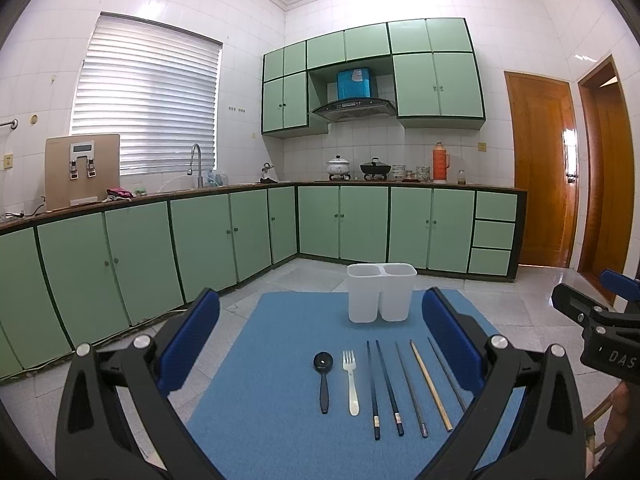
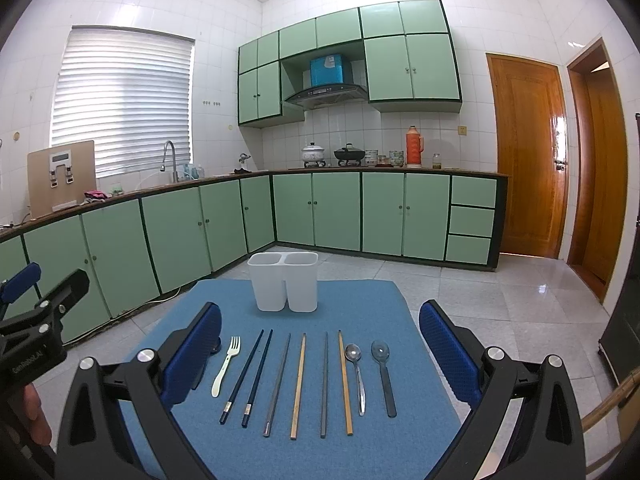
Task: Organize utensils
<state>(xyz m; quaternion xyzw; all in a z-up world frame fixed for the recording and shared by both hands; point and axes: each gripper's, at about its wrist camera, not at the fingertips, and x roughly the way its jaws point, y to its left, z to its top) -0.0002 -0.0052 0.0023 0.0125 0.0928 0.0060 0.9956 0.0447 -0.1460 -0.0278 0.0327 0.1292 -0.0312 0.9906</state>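
Both the left gripper [image 1: 320, 336] and right gripper [image 2: 320, 344] hover with fingers spread wide, empty. On the blue mat [image 2: 360, 304] lies a row of utensils: a cream plastic fork [image 2: 226, 366], dark, grey and wooden chopsticks [image 2: 298, 386], a steel spoon [image 2: 357, 372] and a black spoon [image 2: 384, 372], in front of a white two-compartment plastic holder [image 2: 284, 282].

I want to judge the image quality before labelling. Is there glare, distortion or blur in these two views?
Left wrist view: strong fisheye bending of the cabinets, bright glare on the ceiling, dark corners; utensils such as the fork are sharp. Right wrist view: same curving, glare on the door and floor; chopsticks in focus.
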